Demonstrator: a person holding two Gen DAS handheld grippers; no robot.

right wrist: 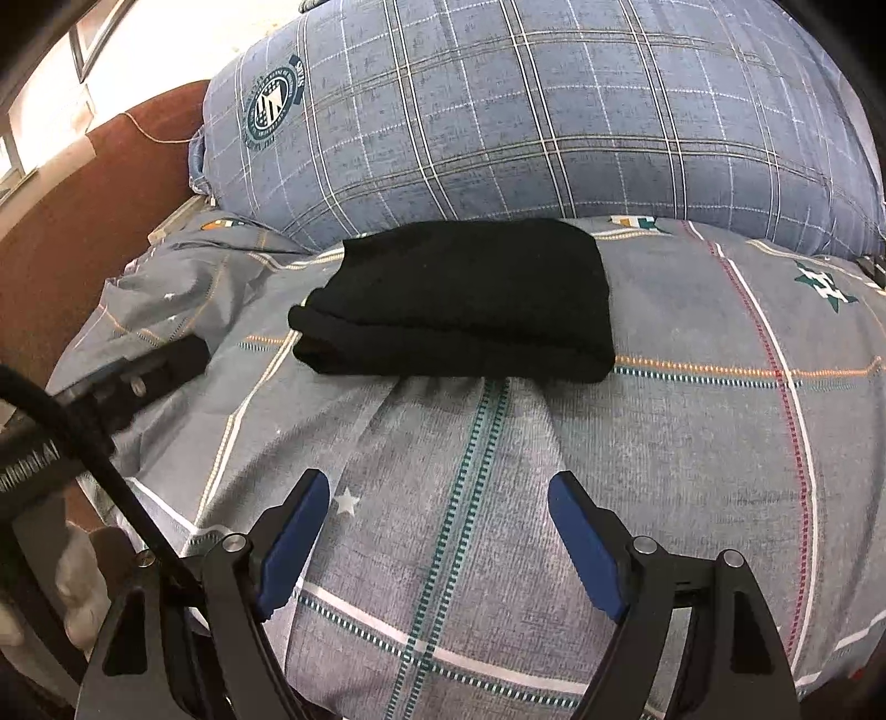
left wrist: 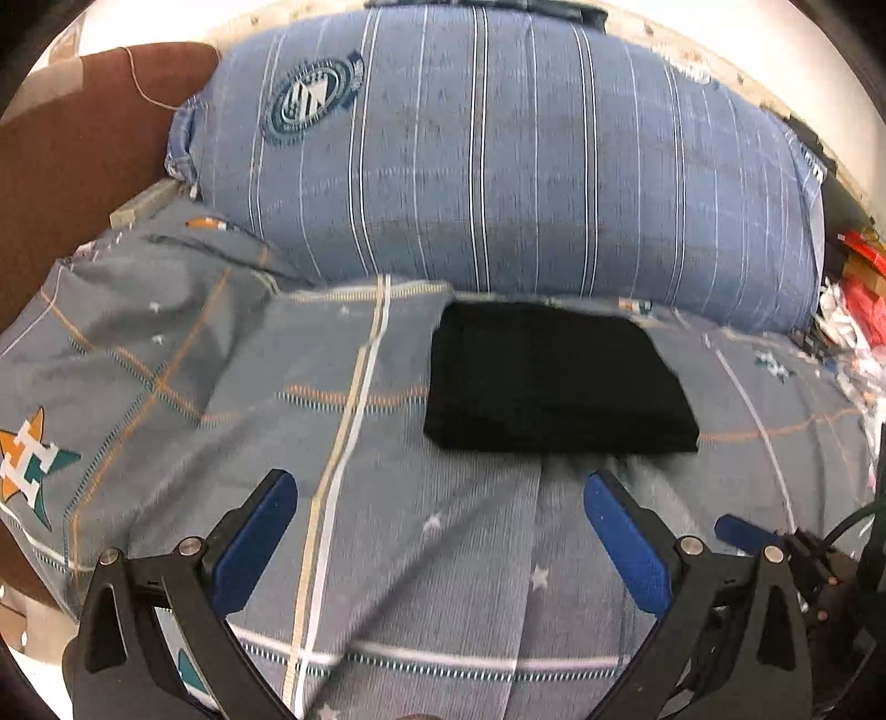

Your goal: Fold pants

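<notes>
**Pants folded flat; both grippers spread wide and empty**

Left gripper (left wrist: 440,487): blue-padded jaws wide apart, nothing between them, over the woven grey plaid bedsheet (left wrist: 387,554). Right gripper (right wrist: 438,495): likewise wide, empty. Just ahead of both lie the black pants (right wrist: 459,302), a compact, soft rectangular bundle. Beyond, touching its far edge, a plump blue plaid pillow (right wrist: 526,111).

A bed (right wrist: 692,443) under a grey plaid sheet with star motifs fills both views. A large blue plaid pillow (right wrist: 526,122) lies along its far edge. A reddish-brown headboard (right wrist: 66,232) rises at its left edge, and bright daylight falls on the pale wall (right wrist: 166,39) beyond.
</notes>
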